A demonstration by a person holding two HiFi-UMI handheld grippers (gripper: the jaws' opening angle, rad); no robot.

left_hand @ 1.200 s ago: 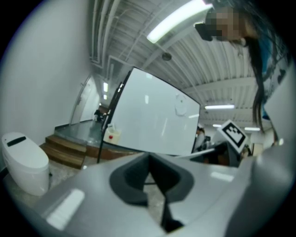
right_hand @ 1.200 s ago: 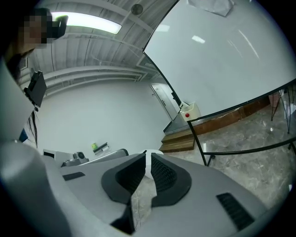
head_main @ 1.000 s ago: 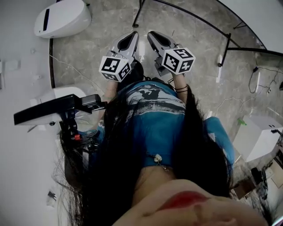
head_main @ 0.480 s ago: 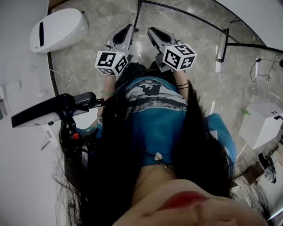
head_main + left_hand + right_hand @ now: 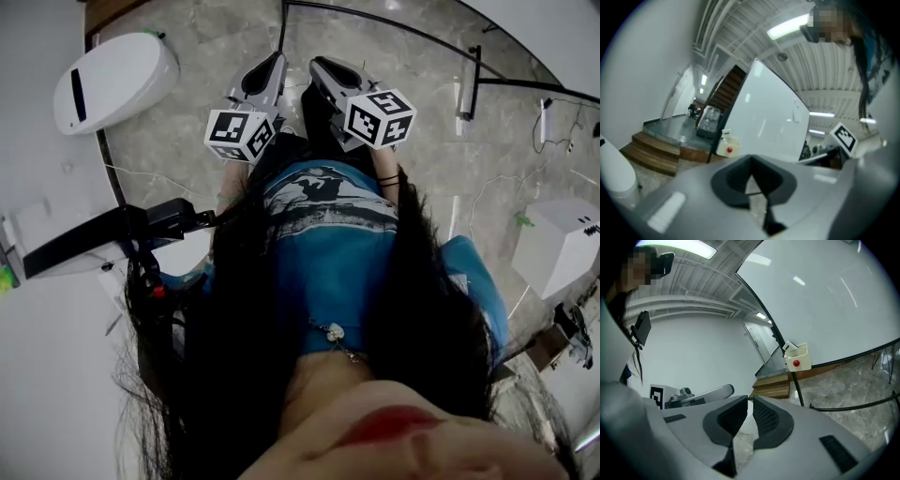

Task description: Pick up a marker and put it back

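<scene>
Polished grey stone floor (image 5: 187,141) with pale veining, glossy white board (image 5: 825,301), matt brown wooden steps (image 5: 651,152), smooth grey plastic right tool (image 5: 749,404) with ribbed black pads (image 5: 766,416)

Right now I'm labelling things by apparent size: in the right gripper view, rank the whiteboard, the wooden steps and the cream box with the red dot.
1. whiteboard, by far the largest.
2. wooden steps and cream box: about alike in the picture; the box seems nearer the camera, so I leave them unranked.
</scene>
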